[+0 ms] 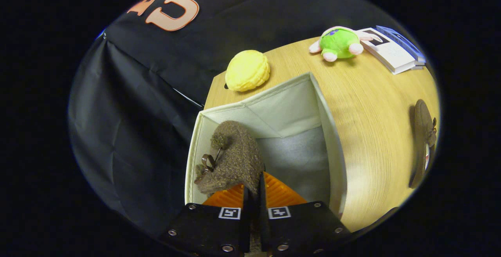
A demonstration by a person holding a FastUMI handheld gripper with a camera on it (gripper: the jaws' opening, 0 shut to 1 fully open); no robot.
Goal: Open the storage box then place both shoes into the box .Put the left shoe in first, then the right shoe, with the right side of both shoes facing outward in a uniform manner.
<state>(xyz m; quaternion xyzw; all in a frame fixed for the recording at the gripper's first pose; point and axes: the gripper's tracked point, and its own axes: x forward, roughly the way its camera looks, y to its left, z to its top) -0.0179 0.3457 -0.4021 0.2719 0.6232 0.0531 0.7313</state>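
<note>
The open cream fabric storage box [330, 131] stands on the wooden table, just ahead of my fingers. A brown fuzzy shoe [235, 159] with a small metal buckle hangs inside the box against its left wall, toe pointing away. My gripper [253, 188] is shut on the shoe's heel edge, with the orange fingers [282, 194] pressed close together over the box opening. The second brown shoe [422, 139] lies on the table far to the right of the box, beside the table's edge.
A yellow plush ball [247, 71] sits beyond the box near the table's back corner. A green plush toy [338, 43] and a stack of booklets [393, 49] lie at the far right. Black cloth hangs to the left of the table.
</note>
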